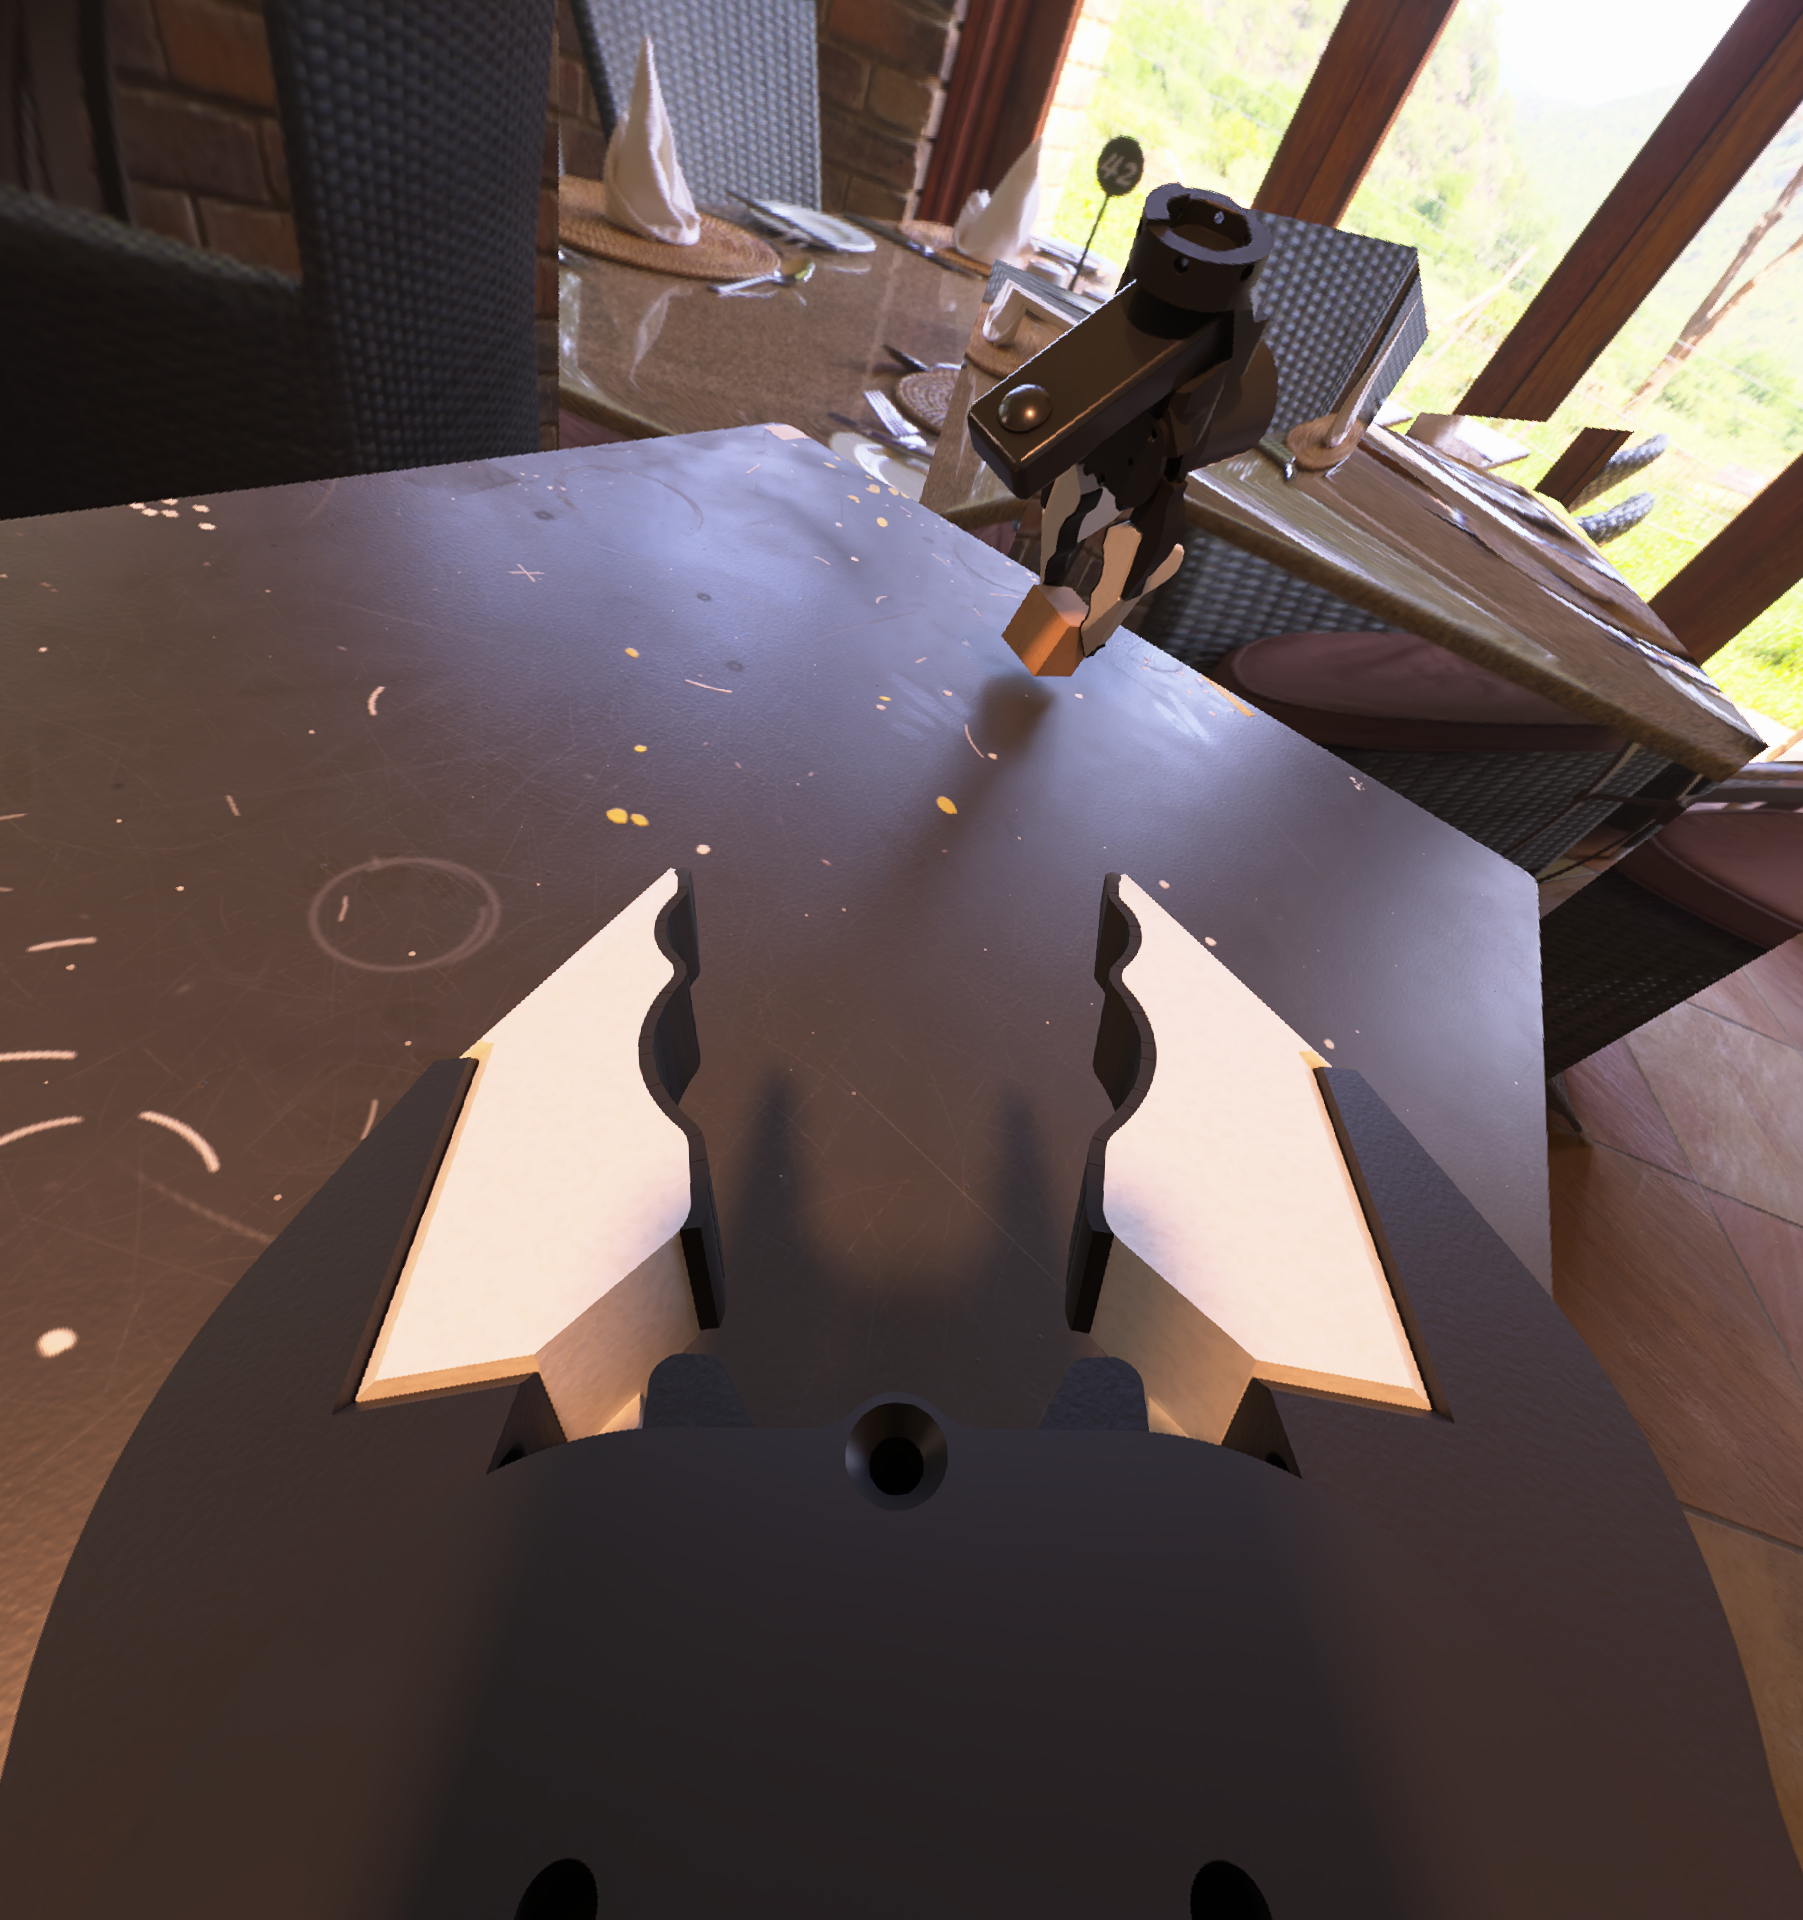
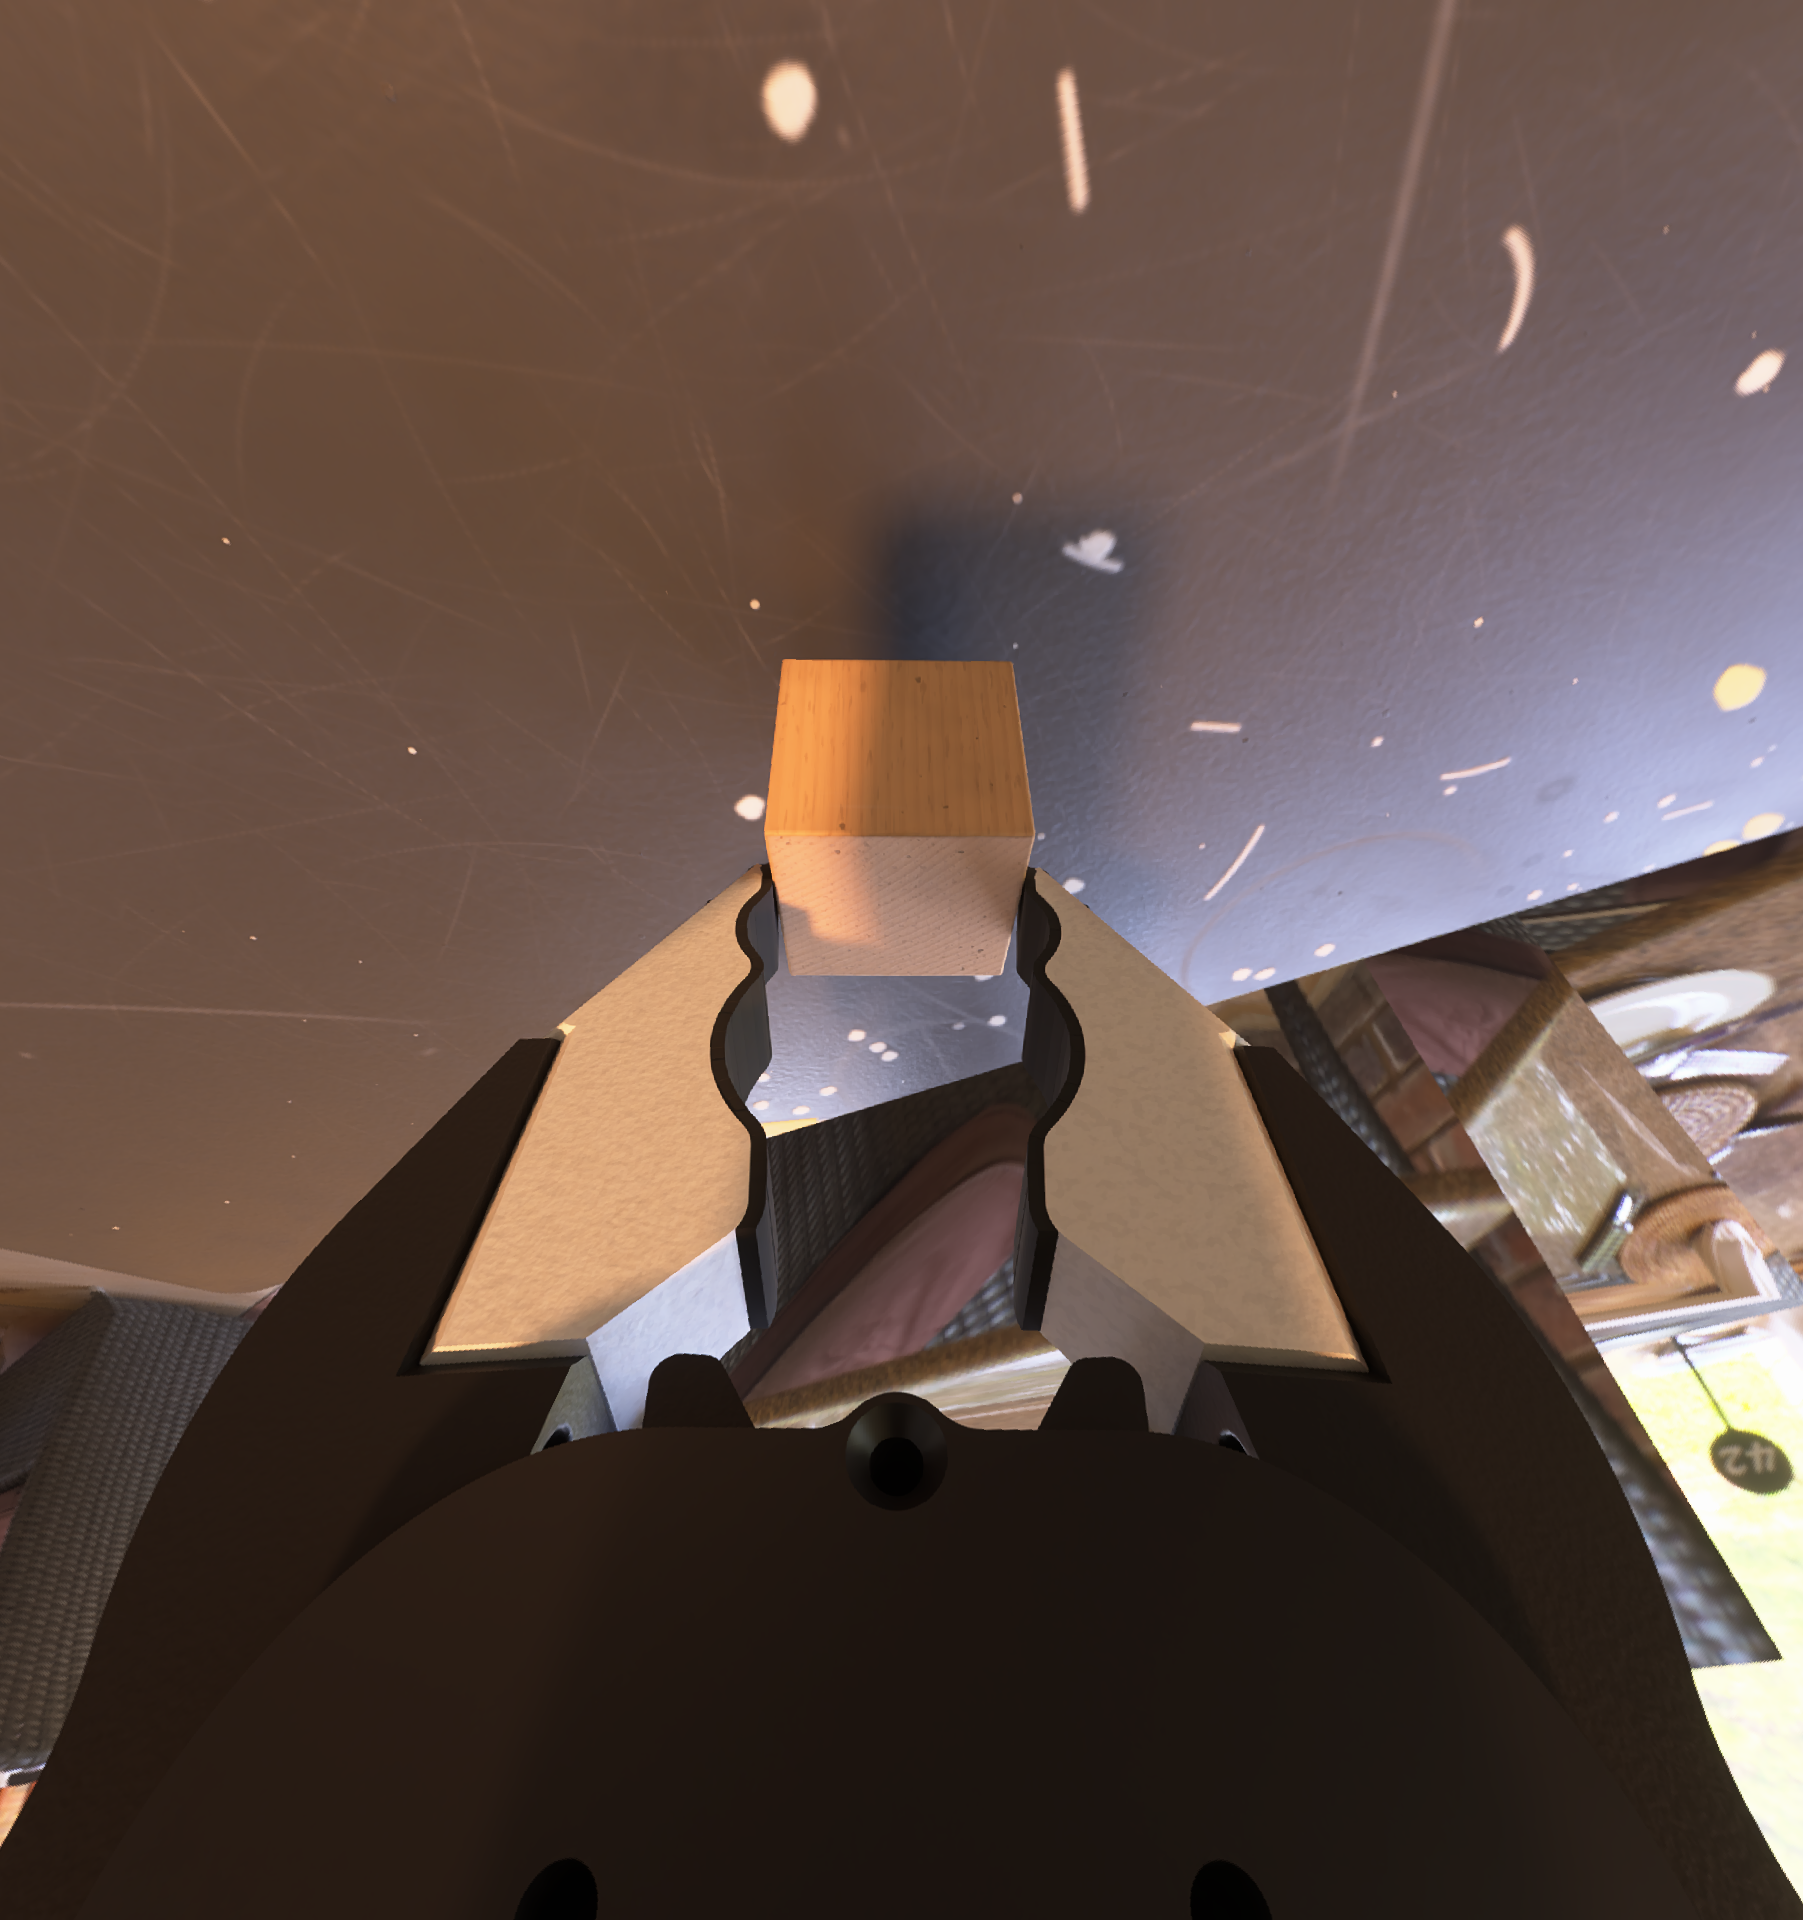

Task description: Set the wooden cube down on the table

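Note:
The wooden cube [image 2: 899, 821] is light brown and sits between the tips of my right gripper [image 2: 897, 899], which is shut on it. In the left wrist view the right gripper [image 1: 1084, 613] hangs over the far right part of the dark table [image 1: 461, 727] and points down. There the cube [image 1: 1048, 634] is a little above the tabletop, with its shadow on the table just below it. My left gripper [image 1: 897, 914] is open and empty, low over the near part of the table.
The dark tabletop [image 2: 357, 416] is scratched and flecked with paint. Its right edge [image 1: 1541, 987] lies close to the cube. Beyond it stand wicker chairs [image 1: 1292, 582] and a laid dining table [image 1: 772, 312]. A tiled floor [image 1: 1707, 1247] lies to the right.

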You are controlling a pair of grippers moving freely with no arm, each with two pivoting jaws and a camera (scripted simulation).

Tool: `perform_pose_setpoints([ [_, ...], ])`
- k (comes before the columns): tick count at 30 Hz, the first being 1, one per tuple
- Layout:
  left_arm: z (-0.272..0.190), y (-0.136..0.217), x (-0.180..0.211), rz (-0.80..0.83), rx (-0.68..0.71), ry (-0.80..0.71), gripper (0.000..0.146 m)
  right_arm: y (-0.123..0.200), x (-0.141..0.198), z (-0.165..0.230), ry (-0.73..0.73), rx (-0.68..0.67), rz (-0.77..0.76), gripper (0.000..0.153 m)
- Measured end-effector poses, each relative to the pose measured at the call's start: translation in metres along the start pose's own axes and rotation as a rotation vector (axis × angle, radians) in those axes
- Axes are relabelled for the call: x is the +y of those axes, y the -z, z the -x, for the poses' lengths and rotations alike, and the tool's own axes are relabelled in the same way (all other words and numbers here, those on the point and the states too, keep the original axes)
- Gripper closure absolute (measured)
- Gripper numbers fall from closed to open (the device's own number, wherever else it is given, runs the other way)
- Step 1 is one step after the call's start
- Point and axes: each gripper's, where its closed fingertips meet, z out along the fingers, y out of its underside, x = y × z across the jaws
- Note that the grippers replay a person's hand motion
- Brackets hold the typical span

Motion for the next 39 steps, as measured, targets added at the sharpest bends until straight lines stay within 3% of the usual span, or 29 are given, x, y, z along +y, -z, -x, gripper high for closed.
perform_pose_setpoints([
  [13, 0.006, 0.005, 0.0, -0.007, -0.009, 0.013, 0.068, -0.011, 0.001, -0.001, 0.005, -0.046, 0.091, 0.107],
  [16, 0.006, 0.007, -0.001, -0.009, -0.008, 0.013, 0.068, -0.001, 0.005, -0.006, -0.016, -0.022, 0.077, 0.092],
  [19, 0.007, 0.01, -0.001, -0.012, -0.015, 0.009, 0.068, 0.021, 0.003, -0.009, -0.027, -0.008, -0.038, 0.087],
  [22, 0.011, 0.015, -0.005, -0.028, -0.033, 0.007, 0.068, 0.06, -0.01, -0.011, -0.083, 0.029, -0.273, 0.085],
  [26, 0.028, 0.038, -0.018, -0.09, -0.112, 0.016, 0.068, 0.142, -0.058, -0.002, -0.177, 0.08, -0.882, 0.083],
  [30, 0.073, 0.084, -0.032, -0.156, -0.328, 0.087, 0.071, 0.209, -0.096, 0.02, -0.321, 0.184, -1.392, 0.084],
  [34, 0.139, 0.148, -0.037, -0.135, -0.644, 0.164, 0.074, 0.235, -0.142, 0.068, -0.398, 0.089, -1.734, 0.085],
  [39, 0.223, 0.213, -0.014, 0.104, -0.96, 0.255, 0.074, 0.23, -0.201, 0.113, -0.409, 0.033, -1.938, 0.085],
])
